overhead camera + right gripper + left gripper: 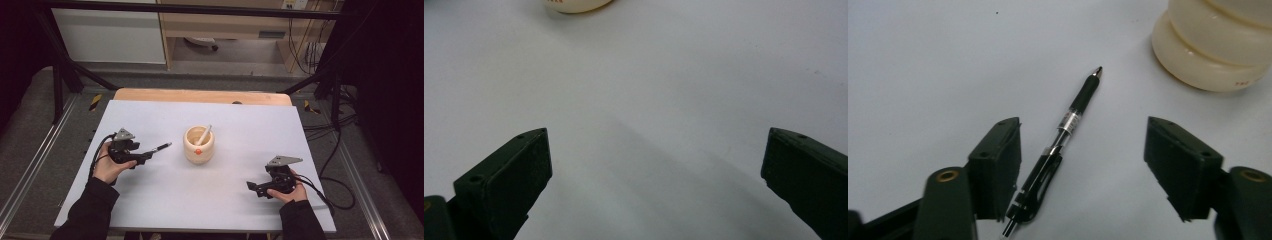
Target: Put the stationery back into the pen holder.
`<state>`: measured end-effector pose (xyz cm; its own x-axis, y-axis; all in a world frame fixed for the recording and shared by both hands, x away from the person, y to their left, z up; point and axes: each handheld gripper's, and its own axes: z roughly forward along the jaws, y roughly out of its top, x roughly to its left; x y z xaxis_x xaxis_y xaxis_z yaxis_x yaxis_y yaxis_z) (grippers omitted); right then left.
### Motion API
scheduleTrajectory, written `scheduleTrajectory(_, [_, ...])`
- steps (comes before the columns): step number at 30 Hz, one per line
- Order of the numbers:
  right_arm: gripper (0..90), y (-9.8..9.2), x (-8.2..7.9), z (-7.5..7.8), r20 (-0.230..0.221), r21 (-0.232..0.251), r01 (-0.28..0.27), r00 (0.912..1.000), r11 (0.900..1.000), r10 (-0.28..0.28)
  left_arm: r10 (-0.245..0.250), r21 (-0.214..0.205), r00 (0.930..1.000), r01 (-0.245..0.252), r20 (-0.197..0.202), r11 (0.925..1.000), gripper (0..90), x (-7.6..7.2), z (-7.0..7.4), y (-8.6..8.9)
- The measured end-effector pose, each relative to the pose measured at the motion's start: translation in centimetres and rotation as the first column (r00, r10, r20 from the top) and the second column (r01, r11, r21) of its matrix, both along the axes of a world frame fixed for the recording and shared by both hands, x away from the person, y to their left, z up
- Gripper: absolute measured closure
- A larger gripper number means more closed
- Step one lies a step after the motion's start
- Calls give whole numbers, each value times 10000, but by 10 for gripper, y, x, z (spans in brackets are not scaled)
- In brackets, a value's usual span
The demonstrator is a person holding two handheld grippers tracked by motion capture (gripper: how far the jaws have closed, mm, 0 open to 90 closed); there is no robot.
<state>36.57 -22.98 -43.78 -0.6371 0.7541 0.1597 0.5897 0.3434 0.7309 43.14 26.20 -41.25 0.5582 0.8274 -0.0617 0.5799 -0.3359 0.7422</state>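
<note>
High view: pen (161, 147) tip points toward cup (199, 145).

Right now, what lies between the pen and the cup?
Nothing: in the left gripper view, bare white table separates the pen from the cup.

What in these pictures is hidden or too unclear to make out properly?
- Pen: in the left gripper view its rear end is cut off by the bottom edge, beside the left gripper.
- Cream holder: cut off by that view's top and right edges; its small red print is too blurred to read.
- Holder's inside: the high view shows a white stick, but the rim hides the bottom.
- Right gripper: its outer jaw runs off the right gripper view's edge.
</note>
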Motion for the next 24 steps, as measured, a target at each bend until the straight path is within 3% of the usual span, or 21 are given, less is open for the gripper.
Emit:
scheduleTrajectory(7, [8, 0, 0, -1, 12, -15, -6, 10000, 10000, 6, 340, 230, 9994, -337, -96, 9992, 628, 9, -6, 0])
scheduleTrajectory(10, [8, 1, 0, -1, -8, -19, 1, 10000, 10000, -1, 435, 146, 9990, -433, -127, 9990, 721, 13, -9, 0])
scheduleTrajectory(14, [8, 0, 0, -1, 3, -57, -11, 10000, 10000, 11, 498, 300, 9987, -499, 55, 9983, 819, 19, -13, -1])
scheduleTrajectory(19, [8, 1, 0, -1, -8, -57, -19, 10000, 10000, 19, 449, 561, 9990, -445, -64, 9974, 895, 24, -20, -2])
scheduleTrajectory(24, [8, 1, 0, -1, -31, -42, -34, 10000, 10000, 34, 414, 625, 9990, -404, -156, 9972, 899, 28, -25, -3])
